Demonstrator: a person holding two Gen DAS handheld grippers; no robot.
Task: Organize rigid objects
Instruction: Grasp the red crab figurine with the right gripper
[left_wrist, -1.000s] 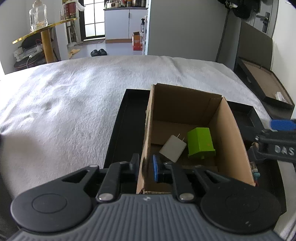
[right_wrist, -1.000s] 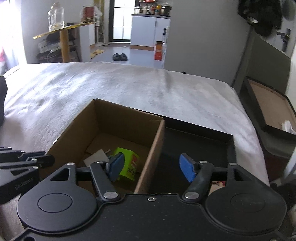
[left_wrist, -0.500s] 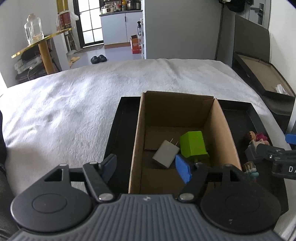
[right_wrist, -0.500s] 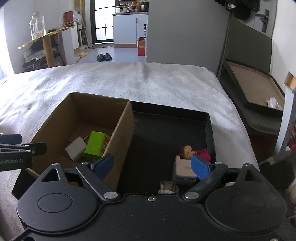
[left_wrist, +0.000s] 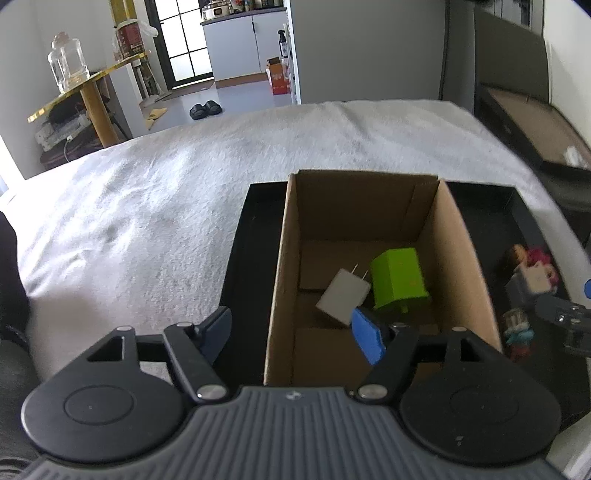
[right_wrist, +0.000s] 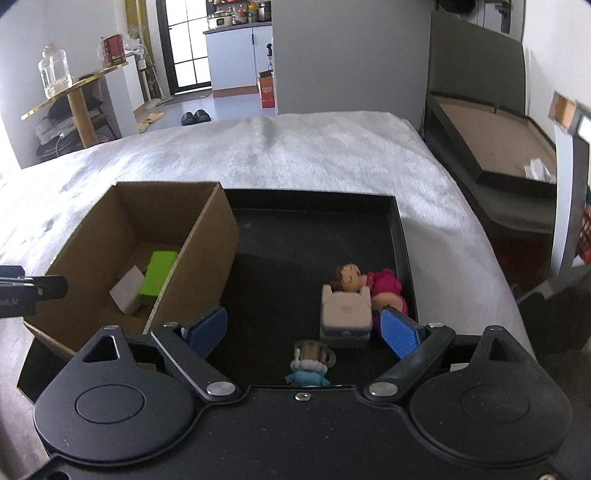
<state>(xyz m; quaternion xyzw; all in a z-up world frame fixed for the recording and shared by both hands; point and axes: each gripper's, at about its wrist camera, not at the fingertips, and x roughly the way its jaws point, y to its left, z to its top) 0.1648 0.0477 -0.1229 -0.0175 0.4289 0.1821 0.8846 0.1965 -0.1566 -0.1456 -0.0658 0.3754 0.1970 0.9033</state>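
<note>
left wrist view: the left gripper (left_wrist: 291, 330) straddles the cardboard box (left_wrist: 280, 280) wall, jaws opening, gripping nothing; charger (left_wrist: 343, 297) and green block (left_wrist: 399, 280) lie inside. right wrist view: the right gripper (right_wrist: 304, 328) hangs spread, unloaded, over the tray (right_wrist: 400, 236); next likely needs closing on the white toy (right_wrist: 345, 317).

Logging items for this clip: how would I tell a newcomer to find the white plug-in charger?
Start at the black tray on the grey blanket, then go to the open cardboard box standing in the tray. On the box floor lie two items touching: the charger is the flat white block with two metal prongs, left of the bright green block.
</note>
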